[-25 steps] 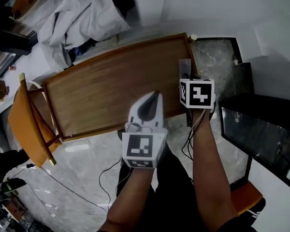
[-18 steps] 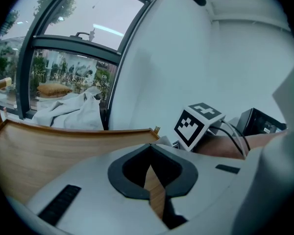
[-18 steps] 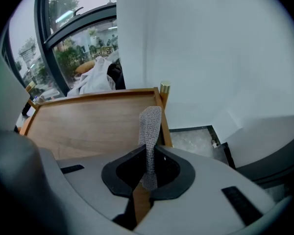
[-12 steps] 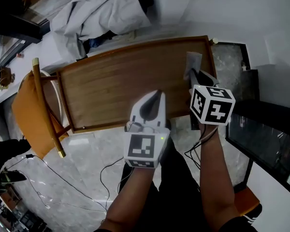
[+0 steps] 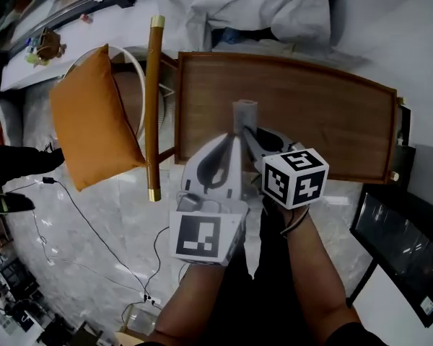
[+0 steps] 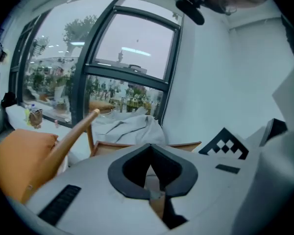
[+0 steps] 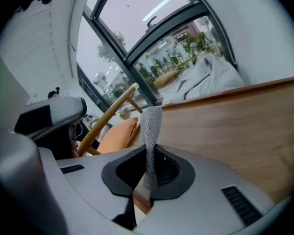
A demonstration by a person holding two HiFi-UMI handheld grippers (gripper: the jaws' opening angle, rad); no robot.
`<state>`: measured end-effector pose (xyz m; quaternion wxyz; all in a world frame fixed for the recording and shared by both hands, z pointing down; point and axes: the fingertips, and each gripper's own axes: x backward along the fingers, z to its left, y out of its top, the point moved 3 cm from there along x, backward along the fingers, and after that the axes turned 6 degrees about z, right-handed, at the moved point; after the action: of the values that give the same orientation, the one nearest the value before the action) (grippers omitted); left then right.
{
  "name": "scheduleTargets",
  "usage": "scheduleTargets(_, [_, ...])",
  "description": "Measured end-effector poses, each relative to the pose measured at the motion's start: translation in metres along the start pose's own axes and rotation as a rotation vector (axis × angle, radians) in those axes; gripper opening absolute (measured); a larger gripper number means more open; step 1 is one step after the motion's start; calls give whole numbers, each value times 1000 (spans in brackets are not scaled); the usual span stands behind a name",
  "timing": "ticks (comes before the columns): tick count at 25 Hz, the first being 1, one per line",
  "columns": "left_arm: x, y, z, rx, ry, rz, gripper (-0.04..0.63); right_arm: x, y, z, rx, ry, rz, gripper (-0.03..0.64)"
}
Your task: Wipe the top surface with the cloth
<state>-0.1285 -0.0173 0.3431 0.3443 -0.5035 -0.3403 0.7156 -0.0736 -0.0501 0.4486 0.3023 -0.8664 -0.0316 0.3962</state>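
Cloth point(image 5: 245, 112), a grey knitted strip, is pinched between the closed jaws of the right gripper point(image 5: 248, 127) and stands out past the tips towards 12 o'clock. In the right gripper view the cloth point(image 7: 151, 131) rises straight from the narrow gap of the right gripper point(image 7: 147, 177). The left gripper point(image 5: 234, 140) is closed on nothing. In its own view the left gripper point(image 6: 150, 173) shows jaws meeting with only wood colour behind. It hangs at the near edge of the table point(image 5: 332, 121), just beside the right one.

One second ago the cloth was at the 3 o'clock end of the wooden top. Now it is over the 9 o'clock part, near the chair rail point(image 5: 154, 107) and the orange cushion point(image 5: 94, 117). So one stroke has crossed most of the length. I cannot tell if the cloth presses on the wood. I judge that the strip of the top at 12 o'clock, towards the white fabric heap point(image 5: 252, 2), is still to wipe.
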Motion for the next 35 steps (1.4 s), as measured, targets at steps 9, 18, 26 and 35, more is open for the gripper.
scheduleTargets(9, [62,-4,70,40,60,-26,11,-97,-26,96,12,104,122,37])
scheduleTargets(18, [72,-9,73,56,31,-20,11,-117,-43,95,11,5,233,37])
scheduleTargets(26, [62,-13,67,42,35,-7,11,-97,-47,57,37,-125,279,37])
scheduleTargets(35, [23,-25,7,8,-42,19,11,-31,-52,-22,-35,-236,253,37])
